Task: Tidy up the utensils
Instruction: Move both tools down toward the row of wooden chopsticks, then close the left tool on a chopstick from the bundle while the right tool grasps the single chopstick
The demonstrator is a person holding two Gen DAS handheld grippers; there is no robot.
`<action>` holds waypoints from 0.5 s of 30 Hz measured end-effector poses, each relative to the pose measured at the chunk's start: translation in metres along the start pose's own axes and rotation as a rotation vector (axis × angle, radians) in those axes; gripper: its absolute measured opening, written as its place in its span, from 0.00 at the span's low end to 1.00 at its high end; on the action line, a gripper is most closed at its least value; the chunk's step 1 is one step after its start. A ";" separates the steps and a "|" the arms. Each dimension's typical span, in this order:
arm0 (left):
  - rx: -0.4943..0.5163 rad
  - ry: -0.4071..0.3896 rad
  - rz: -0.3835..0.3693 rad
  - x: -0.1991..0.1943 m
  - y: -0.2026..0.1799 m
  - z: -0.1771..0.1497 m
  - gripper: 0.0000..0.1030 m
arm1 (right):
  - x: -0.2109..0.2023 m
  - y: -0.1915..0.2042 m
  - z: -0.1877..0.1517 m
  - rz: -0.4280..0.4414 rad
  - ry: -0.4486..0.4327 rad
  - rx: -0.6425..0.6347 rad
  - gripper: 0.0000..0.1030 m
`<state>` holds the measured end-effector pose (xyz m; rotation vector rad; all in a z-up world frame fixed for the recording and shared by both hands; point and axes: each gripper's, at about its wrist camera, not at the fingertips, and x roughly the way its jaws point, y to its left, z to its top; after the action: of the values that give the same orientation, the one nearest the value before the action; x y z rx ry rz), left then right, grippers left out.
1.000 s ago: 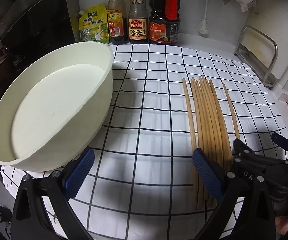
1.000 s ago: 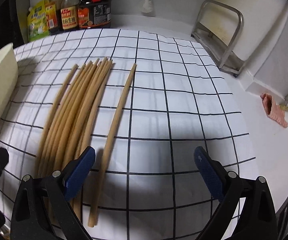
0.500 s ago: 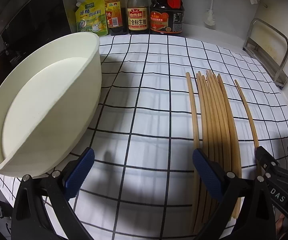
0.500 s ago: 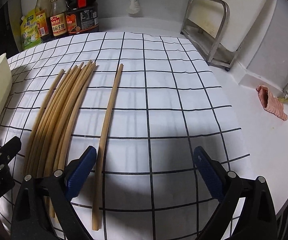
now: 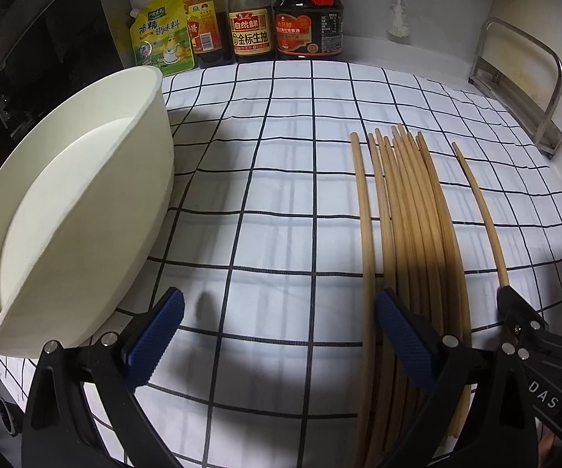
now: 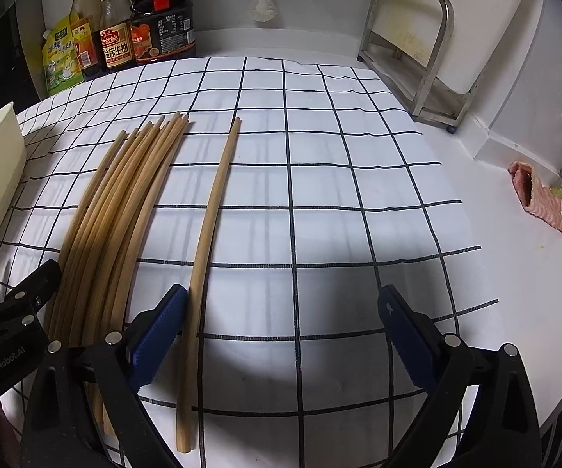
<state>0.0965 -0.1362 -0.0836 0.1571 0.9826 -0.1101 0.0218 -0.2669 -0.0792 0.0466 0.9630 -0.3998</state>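
Chopsticks [image 5: 409, 210] on checked cloth [image 5: 281, 202], "金标生抽" bottle [image 5: 250, 19], "DAS" on right gripper [image 5: 542, 355]

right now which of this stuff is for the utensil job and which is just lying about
For the job:
- bundle of chopsticks on the checked cloth
- single chopstick lying apart to their right
- cream tub, probably where they go
- both open tongs, left and right

Lying about:
- sauce bottles
- seasoning pouch
- metal rack
- pink rag

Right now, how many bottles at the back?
3, in a row along the back wall: pale bottle next to the pouch, soy sauce in the middle, big dark bottle on the right. None seem hidden.
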 end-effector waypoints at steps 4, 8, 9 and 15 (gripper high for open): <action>0.012 0.011 0.011 0.003 -0.001 -0.001 0.94 | -0.001 0.002 0.000 0.002 -0.001 -0.006 0.91; 0.025 0.010 0.016 0.004 -0.002 0.001 0.94 | -0.002 0.008 -0.001 0.002 -0.011 -0.030 0.91; 0.032 0.008 0.020 0.004 -0.003 0.001 0.94 | -0.002 0.008 -0.001 0.003 -0.015 -0.034 0.89; 0.051 0.003 -0.042 0.001 -0.007 0.001 0.75 | -0.007 0.014 -0.002 0.087 -0.026 -0.038 0.54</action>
<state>0.0970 -0.1432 -0.0846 0.1830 0.9865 -0.1736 0.0214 -0.2513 -0.0768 0.0487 0.9390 -0.3008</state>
